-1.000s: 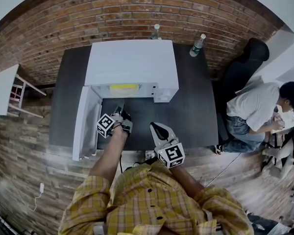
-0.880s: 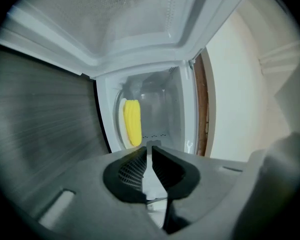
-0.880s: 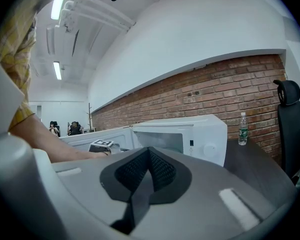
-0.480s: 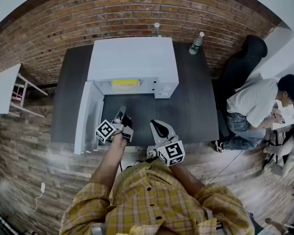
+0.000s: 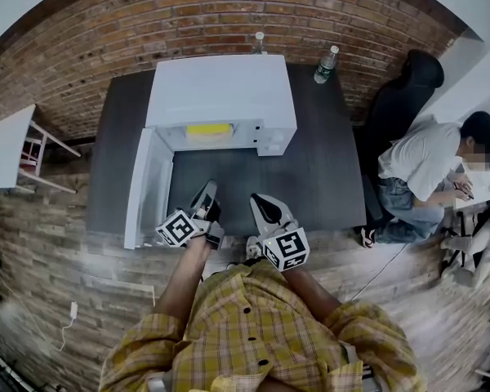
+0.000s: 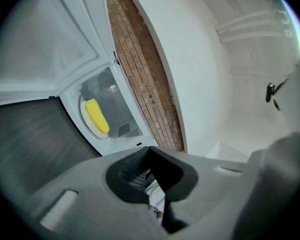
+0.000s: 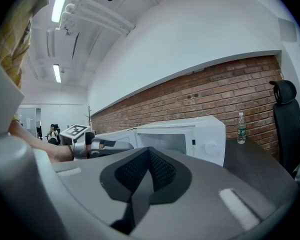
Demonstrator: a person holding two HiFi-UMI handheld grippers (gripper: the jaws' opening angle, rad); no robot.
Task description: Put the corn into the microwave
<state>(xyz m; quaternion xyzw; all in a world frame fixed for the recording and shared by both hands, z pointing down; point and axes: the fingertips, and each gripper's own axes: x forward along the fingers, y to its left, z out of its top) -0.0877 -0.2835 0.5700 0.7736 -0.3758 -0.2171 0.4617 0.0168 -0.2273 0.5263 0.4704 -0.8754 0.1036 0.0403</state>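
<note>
Brick wall (image 5: 229,23) at the back, dark table (image 5: 318,186) in front of it, filling the middle of the head view. White microwave (image 5: 220,96) sits toward the table's far edge. Its door (image 5: 143,190) is swung out to the left of frame and stands open.

Yellow corn (image 5: 207,129) lies inside the cavity on a pale plate (image 6: 85,121), at mid-left in the left gripper view. Loading looks done; the door is not yet shut.

Person's left gripper (image 5: 206,193) is at lower centre, near the table's front edge, level, aimed roughly toward the cavity but well apart from it. Its jaws are pressed together with nothing between them. Standing clear likely leaves the door room to swing.

Person's right gripper (image 5: 263,207) is just beside it to the right, jaws also together and empty. It seems parked out of the way.

My guess: the door comes next. Its free edge at lower left is nearer the left gripper, and closed jaws suit a push.

Two bottles (image 5: 327,64) stand at the table's back edge.
</note>
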